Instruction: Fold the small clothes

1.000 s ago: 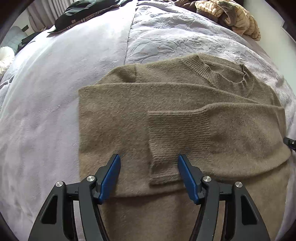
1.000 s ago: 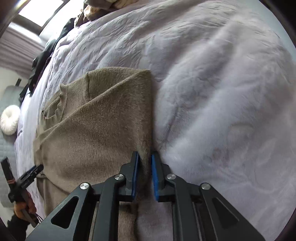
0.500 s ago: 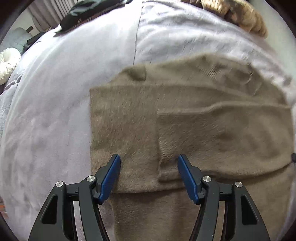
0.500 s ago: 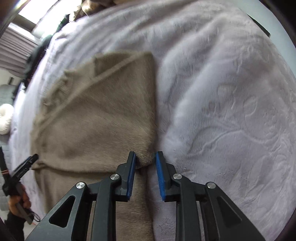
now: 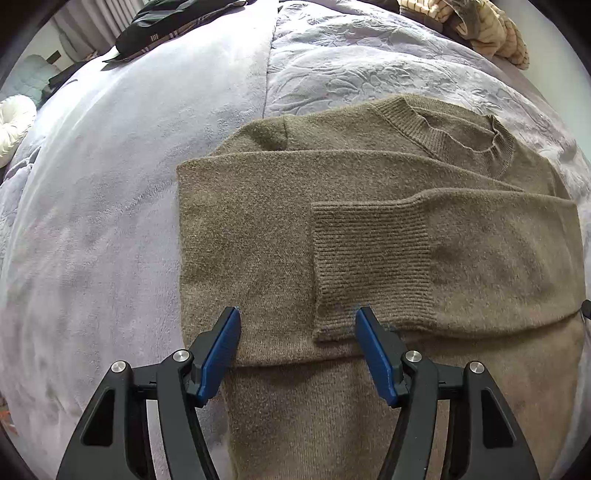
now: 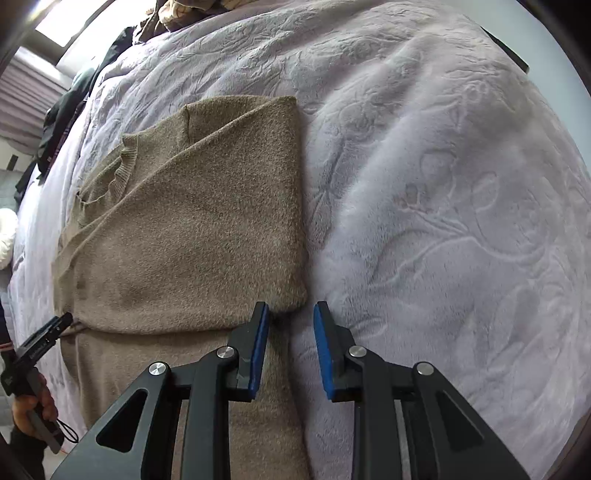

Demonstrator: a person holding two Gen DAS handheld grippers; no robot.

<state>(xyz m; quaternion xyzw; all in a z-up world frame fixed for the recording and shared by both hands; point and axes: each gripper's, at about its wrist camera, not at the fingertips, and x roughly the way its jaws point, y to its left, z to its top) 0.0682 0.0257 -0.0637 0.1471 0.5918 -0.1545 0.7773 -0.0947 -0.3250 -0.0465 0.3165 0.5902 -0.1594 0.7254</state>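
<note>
A brown knit sweater (image 5: 280, 229) lies flat on a lilac bedspread (image 5: 110, 206), both sleeves folded across the chest, the ribbed cuff (image 5: 369, 266) on top. My left gripper (image 5: 297, 325) is open, its jaws wide apart just above the lower edge of the folded sleeves. In the right wrist view the sweater (image 6: 192, 229) lies left of centre. My right gripper (image 6: 290, 317) is open and empty at the sweater's right folded edge, with the fold's corner just ahead of the jaws. The left gripper (image 6: 48, 332) shows at the far left.
Dark clothes (image 5: 173, 26) lie at the far left of the bed and a tan striped garment (image 5: 484, 26) at the far right. A white round cushion (image 5: 14, 122) sits off the bed's left side. Bare embossed bedspread (image 6: 443, 221) spreads right of the sweater.
My right gripper has opened and let go of the sweater's right edge, drawing back slightly. The left gripper stayed open, with some camera shake between.
</note>
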